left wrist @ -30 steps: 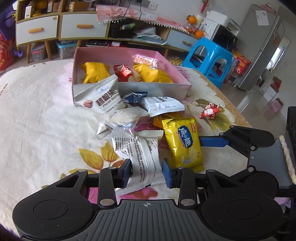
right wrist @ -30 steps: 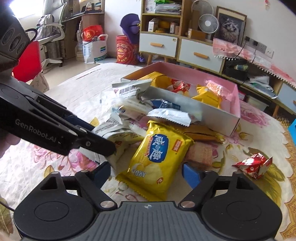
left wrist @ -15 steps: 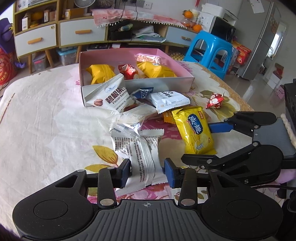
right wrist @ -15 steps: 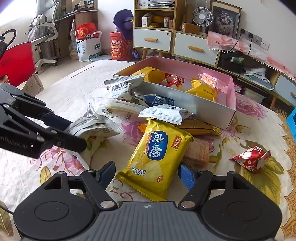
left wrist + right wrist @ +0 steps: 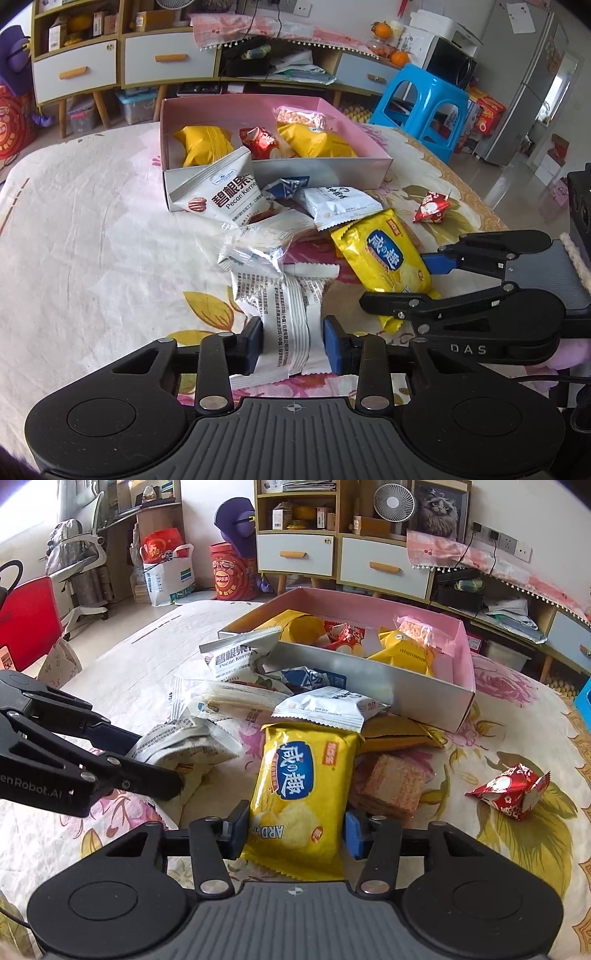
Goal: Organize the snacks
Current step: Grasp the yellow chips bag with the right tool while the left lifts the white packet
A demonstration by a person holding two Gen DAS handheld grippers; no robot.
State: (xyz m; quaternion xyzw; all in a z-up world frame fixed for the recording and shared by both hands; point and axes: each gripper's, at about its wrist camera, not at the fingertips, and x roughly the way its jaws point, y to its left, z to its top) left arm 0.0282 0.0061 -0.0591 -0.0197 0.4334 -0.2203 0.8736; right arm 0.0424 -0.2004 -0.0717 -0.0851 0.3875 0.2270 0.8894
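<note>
A white snack packet (image 5: 288, 332) with black print lies lengthwise between the pads of my left gripper (image 5: 292, 341); its jaws are closing and both pads press on the packet. To its right, a yellow biscuit packet (image 5: 299, 786) sits between the pads of my right gripper (image 5: 293, 830), whose jaws are closing and touch both its sides. The right gripper (image 5: 395, 280) also shows in the left wrist view, the left gripper (image 5: 157, 762) in the right wrist view. Behind the pile stands the pink box (image 5: 207, 107), holding yellow packets and a red foil sweet.
Loose snacks crowd the flowered tablecloth before the box: a pecan kernel packet (image 5: 225, 192), a clear-wrapped packet (image 5: 258, 243), a wafer pack (image 5: 391, 786), a red foil sweet (image 5: 513, 794). A blue stool (image 5: 417, 99) stands beyond the table's right edge.
The right gripper's jaws have narrowed from wide apart onto the yellow packet. The left pads stay around the white packet. Both hands have barely shifted.
</note>
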